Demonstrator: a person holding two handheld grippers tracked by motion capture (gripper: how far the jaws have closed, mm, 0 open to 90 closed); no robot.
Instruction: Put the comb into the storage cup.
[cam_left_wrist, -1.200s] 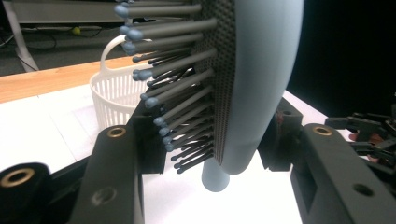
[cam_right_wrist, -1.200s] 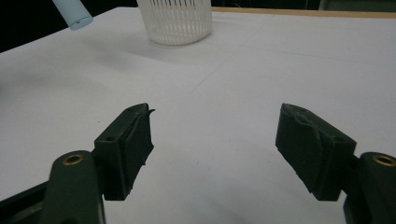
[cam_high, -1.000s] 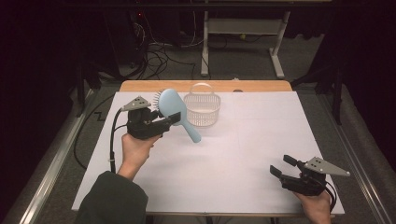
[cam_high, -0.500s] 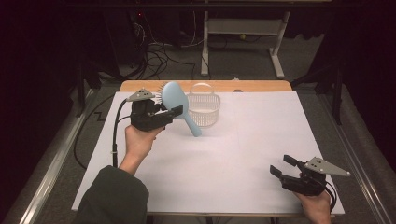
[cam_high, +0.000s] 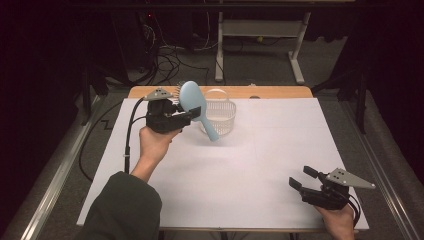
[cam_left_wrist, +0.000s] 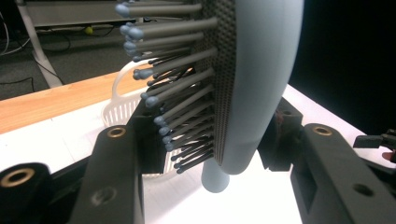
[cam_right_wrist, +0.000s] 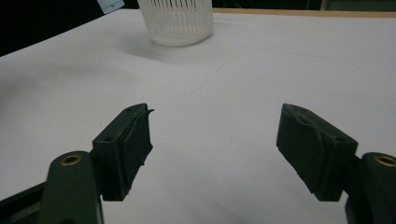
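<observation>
A light blue hairbrush (cam_high: 196, 106) is held above the table at the back left, its head up and its handle slanting down to the right. My left gripper (cam_high: 176, 116) is shut on the brush head (cam_left_wrist: 252, 88); the grey bristles (cam_left_wrist: 177, 93) point left between the jaws. Just beyond it stands a white slotted basket (cam_high: 220, 116), also seen behind the bristles as the basket (cam_left_wrist: 122, 107). My right gripper (cam_high: 301, 179) rests open at the front right, nothing between its pads (cam_right_wrist: 130, 144), with the basket (cam_right_wrist: 177, 21) far ahead.
White paper (cam_high: 235, 175) covers the table, with a wooden strip (cam_high: 280, 92) bare at the far edge. A black cable (cam_high: 128, 135) trails from the left gripper. Beyond the table are a desk frame (cam_high: 260, 35) and floor cables.
My left gripper has carried the hairbrush up and to the right, towards the basket, and the brush now stands more upright. The right gripper has stayed put.
</observation>
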